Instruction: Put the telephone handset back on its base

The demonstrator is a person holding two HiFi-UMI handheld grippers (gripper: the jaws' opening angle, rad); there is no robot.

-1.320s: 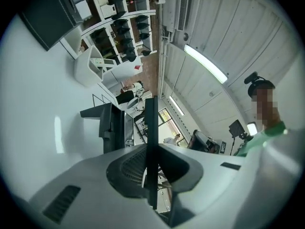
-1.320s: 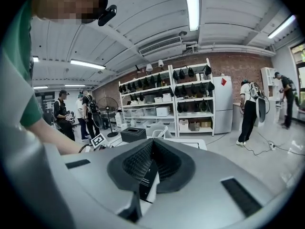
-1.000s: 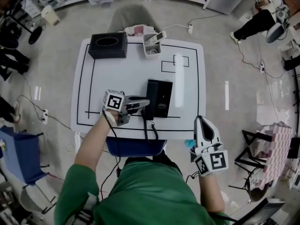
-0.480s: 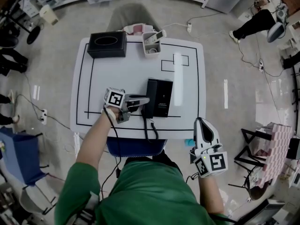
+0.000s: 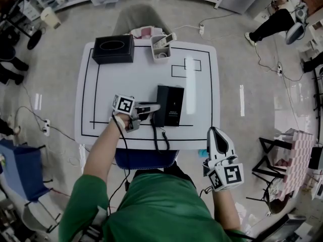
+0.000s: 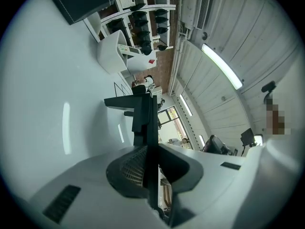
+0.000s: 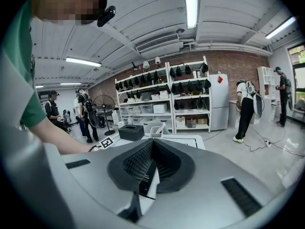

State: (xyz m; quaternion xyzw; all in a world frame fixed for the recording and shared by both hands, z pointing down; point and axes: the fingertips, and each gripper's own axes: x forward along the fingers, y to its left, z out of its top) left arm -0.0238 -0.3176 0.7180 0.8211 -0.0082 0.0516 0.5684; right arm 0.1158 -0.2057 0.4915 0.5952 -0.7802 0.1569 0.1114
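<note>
The black telephone base [image 5: 171,106] lies in the middle of the white table [image 5: 202,84]. The handset [image 5: 160,110] lies along the base's left side, and its cord [image 5: 157,137] trails over the front edge. My left gripper [image 5: 152,109] points level at the handset's left flank, jaws shut with nothing between them; I cannot tell whether the tips touch it. In the left gripper view the phone [image 6: 143,109] stands just beyond the shut left gripper [image 6: 150,148]. My right gripper [image 5: 216,141] hangs off the table's front right corner, shut and empty. The right gripper view shows it [image 7: 151,149] shut too.
A black tissue box [image 5: 113,49] and a white holder [image 5: 161,47] with small items stand at the table's far edge. Black lines mark the tabletop. A grey chair [image 5: 141,16] stands behind the table, a blue seat [image 5: 146,158] in front. A person [image 5: 277,16] sits at the far right.
</note>
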